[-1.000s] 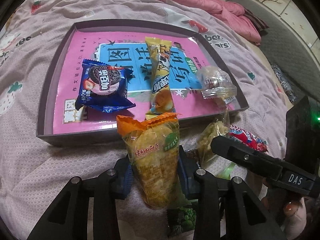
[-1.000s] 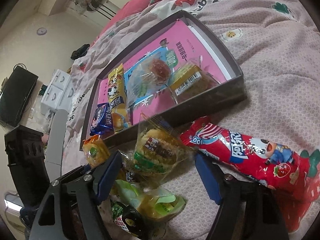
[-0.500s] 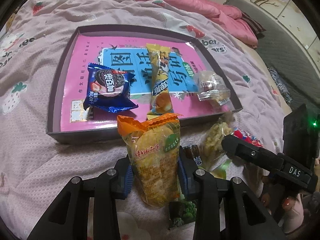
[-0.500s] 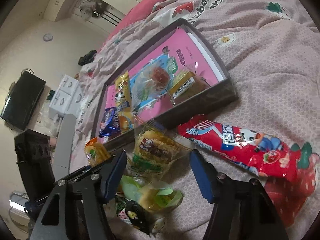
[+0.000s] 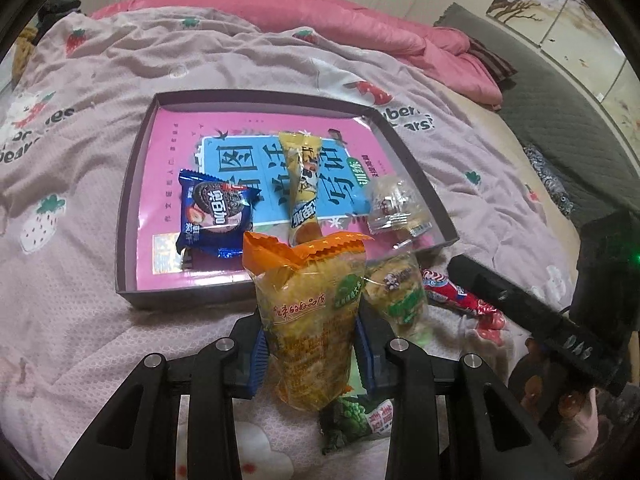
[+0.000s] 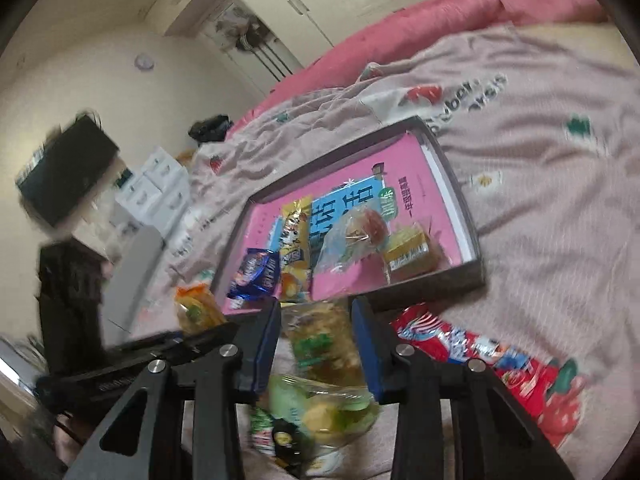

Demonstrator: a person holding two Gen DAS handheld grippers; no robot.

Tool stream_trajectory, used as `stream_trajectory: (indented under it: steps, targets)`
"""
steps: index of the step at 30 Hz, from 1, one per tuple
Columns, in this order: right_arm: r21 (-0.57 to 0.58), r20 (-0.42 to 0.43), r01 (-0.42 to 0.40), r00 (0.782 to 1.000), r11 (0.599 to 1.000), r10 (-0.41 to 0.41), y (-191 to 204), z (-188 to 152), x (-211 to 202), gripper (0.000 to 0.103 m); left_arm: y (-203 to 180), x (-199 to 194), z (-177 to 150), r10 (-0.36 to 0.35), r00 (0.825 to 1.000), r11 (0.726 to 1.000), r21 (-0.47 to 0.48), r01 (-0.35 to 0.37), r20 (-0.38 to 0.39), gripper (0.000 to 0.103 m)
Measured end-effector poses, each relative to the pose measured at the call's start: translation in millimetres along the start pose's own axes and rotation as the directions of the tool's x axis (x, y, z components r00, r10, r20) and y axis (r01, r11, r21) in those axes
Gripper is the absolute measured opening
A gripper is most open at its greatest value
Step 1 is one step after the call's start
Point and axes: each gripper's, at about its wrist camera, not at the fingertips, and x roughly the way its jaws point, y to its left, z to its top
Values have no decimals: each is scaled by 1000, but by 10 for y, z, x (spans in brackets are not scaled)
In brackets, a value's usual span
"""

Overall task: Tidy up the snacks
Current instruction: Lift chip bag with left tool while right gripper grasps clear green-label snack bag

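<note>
My left gripper [image 5: 312,344] is shut on an upright yellow snack bag [image 5: 310,300] with an orange top, held just above the bed in front of the dark tray [image 5: 124,216]. My right gripper [image 6: 316,344] has its jaws closing, and the blue pads press both sides of a clear packet [image 6: 320,340] with a green label. That packet [image 5: 396,296] shows beside the yellow bag in the left wrist view. The tray [image 6: 440,284] holds a pink book, a blue biscuit packet [image 5: 216,216], a long yellow packet [image 5: 304,188] and a clear wrapped cake [image 5: 396,208].
A long red packet [image 6: 480,356] lies on the pink bedspread to the right of my right gripper. Green packets [image 6: 320,412] lie on the bed under both grippers. A pink quilt [image 5: 360,36] is bunched behind the tray. A hand [image 5: 576,408] holds the right gripper.
The right jaws have narrowed from wide apart to pressing on the clear packet. Both grippers have risen, so the tray looks smaller. The left grip on the yellow bag is unchanged.
</note>
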Motion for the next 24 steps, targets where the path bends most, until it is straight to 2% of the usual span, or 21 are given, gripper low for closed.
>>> stream_trajectory:
  steps: [1, 4, 5, 7, 11, 17, 20, 24]
  targets:
    - [-3, -20, 7, 1000, 1000, -7, 3, -20, 38, 38, 10, 0, -6, 3, 1000, 1000, -2, -3, -1, 37]
    - [24, -63, -36, 997, 999, 38, -16, -71, 88, 41, 30, 10, -16, 0, 1000, 1000, -8, 0, -6, 37]
    - [20, -67, -36, 997, 999, 37, -8, -80, 91, 45, 30, 7, -18, 1, 1000, 1000, -8, -1, -5, 37]
    - [1, -65, -17, 998, 1000, 17, 14, -89, 95, 63, 32, 1, -11, 0, 1000, 1000, -7, 0, -2, 37]
    - [-78, -77, 23, 997, 997, -29, 138, -95, 191, 72, 29, -8, -7, -2, 1000, 1000, -7, 2, 0, 37]
    - [-243, -102, 104, 986, 964, -132, 342, -188, 424, 71, 28, -63, 13, 0, 1000, 1000, -3, 0, 15, 37]
    - [-282, -90, 126, 984, 951, -157, 366, -199, 432, 46, 45, -86, 25, 1, 1000, 1000, -8, -1, 22, 37]
    - [-279, -66, 111, 989, 954, -135, 358, -170, 341, 44, 68, -121, 43, 1, 1000, 1000, -15, 0, 31, 37]
